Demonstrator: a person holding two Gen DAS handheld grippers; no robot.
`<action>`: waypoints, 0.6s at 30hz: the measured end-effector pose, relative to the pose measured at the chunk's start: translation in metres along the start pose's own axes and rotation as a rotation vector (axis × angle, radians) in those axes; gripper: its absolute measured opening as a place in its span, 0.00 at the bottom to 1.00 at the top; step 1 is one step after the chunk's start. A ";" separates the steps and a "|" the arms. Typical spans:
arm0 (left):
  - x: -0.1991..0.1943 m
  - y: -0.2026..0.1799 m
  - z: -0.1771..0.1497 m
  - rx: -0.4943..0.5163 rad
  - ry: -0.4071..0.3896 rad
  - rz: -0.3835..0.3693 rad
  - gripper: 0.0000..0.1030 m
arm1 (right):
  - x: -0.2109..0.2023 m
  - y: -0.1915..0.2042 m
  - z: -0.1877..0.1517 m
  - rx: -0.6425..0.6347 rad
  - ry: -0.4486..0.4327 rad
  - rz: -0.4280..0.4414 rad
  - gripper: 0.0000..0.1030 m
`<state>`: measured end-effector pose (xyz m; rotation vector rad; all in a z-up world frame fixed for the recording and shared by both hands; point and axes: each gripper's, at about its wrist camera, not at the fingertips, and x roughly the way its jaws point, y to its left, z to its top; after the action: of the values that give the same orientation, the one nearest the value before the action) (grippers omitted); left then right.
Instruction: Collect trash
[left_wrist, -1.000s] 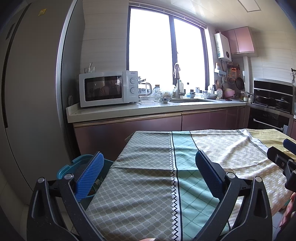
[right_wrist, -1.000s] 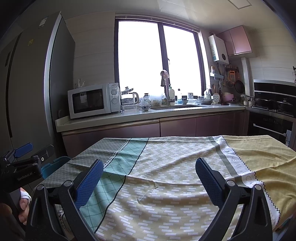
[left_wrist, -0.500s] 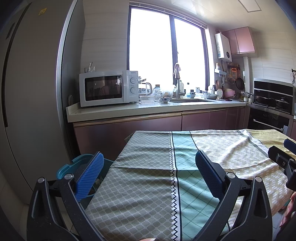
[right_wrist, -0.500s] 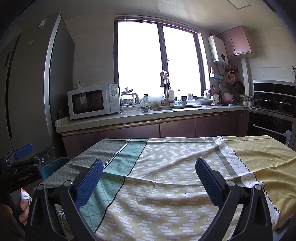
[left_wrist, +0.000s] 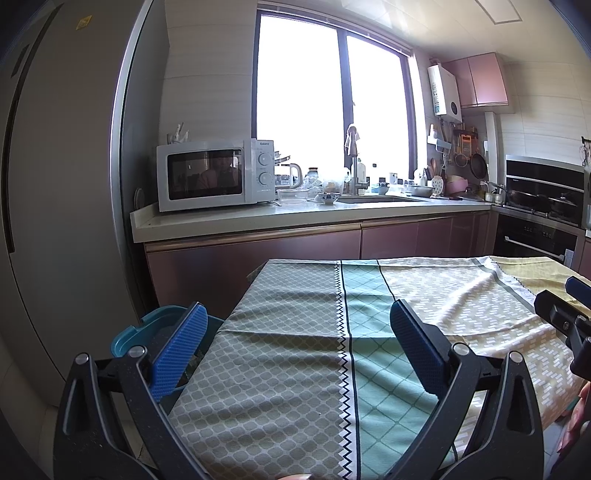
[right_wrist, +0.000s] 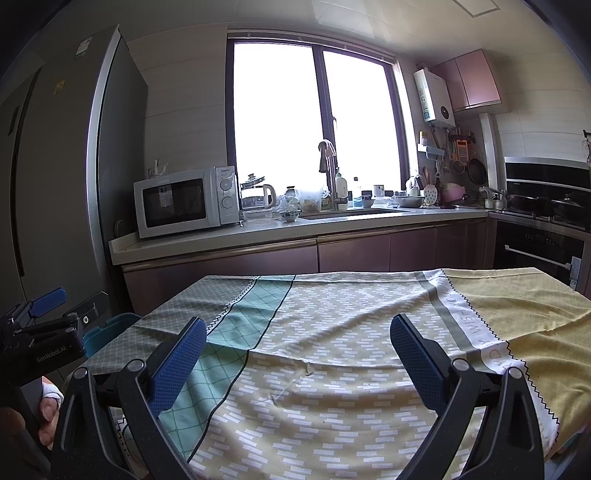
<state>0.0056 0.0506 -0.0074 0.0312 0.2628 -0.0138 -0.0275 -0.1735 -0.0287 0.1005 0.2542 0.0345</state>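
Note:
A table covered with a patterned green, teal and yellow cloth (left_wrist: 295, 332) fills the near ground in both views (right_wrist: 332, 350); I see no loose trash on it. A teal bin (left_wrist: 147, 328) stands on the floor at the table's left corner, partly hidden by the cloth, and its rim shows in the right wrist view (right_wrist: 110, 325). My left gripper (left_wrist: 295, 347) is open and empty over the table's left end. My right gripper (right_wrist: 297, 360) is open and empty over the middle of the cloth. Each gripper shows at the edge of the other's view.
A large grey fridge (left_wrist: 55, 184) stands at the left. A counter (left_wrist: 295, 218) runs along the far wall with a white microwave (left_wrist: 214, 173), kettle, sink and dishes. An oven and hob (left_wrist: 539, 206) stand at the right.

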 end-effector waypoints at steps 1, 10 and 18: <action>0.000 0.001 0.000 0.000 -0.001 0.000 0.95 | 0.000 0.000 0.000 0.000 -0.001 0.000 0.94; -0.001 0.000 0.001 -0.001 0.000 0.000 0.95 | 0.000 -0.001 -0.001 0.003 0.001 -0.003 0.94; 0.000 0.000 0.000 -0.001 0.003 0.000 0.95 | -0.002 -0.001 -0.001 0.008 0.002 -0.005 0.94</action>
<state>0.0057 0.0506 -0.0071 0.0301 0.2655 -0.0138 -0.0297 -0.1745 -0.0291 0.1083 0.2563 0.0287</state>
